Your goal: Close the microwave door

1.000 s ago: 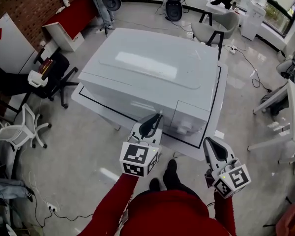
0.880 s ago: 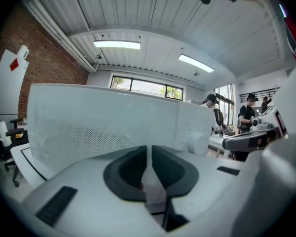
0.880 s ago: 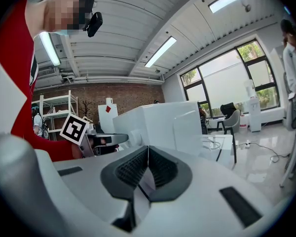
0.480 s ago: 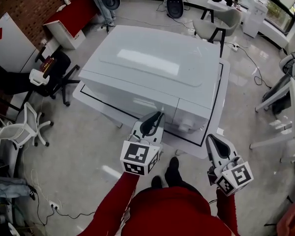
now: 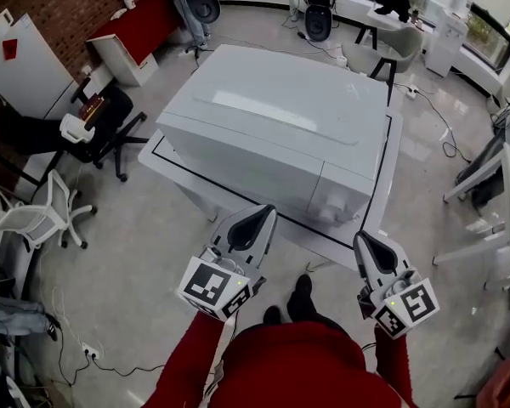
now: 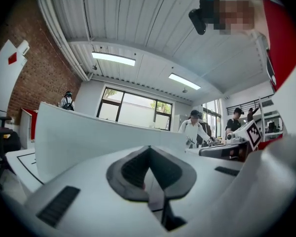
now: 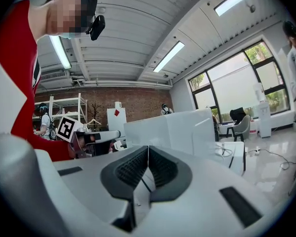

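A big white microwave [image 5: 272,117] stands on a white table [image 5: 163,161], and its door [image 5: 238,170] lies flush with the front beside the control panel [image 5: 342,198]. My left gripper [image 5: 263,213] hovers a short way in front of the door, touching nothing. Its jaws have just closed and are shut with nothing between them. My right gripper [image 5: 363,240] is off the table's near right corner, shut and empty. The left gripper [image 6: 149,149] view shows the microwave [image 6: 84,137] ahead on the left. The right gripper [image 7: 148,149] view has the microwave [image 7: 172,127] ahead.
A black office chair [image 5: 98,130] and a white chair [image 5: 42,215] stand left of the table, with a red cabinet [image 5: 140,24] behind them. A grey chair [image 5: 382,45] is at the back and a white desk [image 5: 506,177] at the right. Cables lie on the floor.
My left gripper has pulled back from the microwave front, toward the person and slightly left, and its jaws have closed. The right gripper has shifted only a little.
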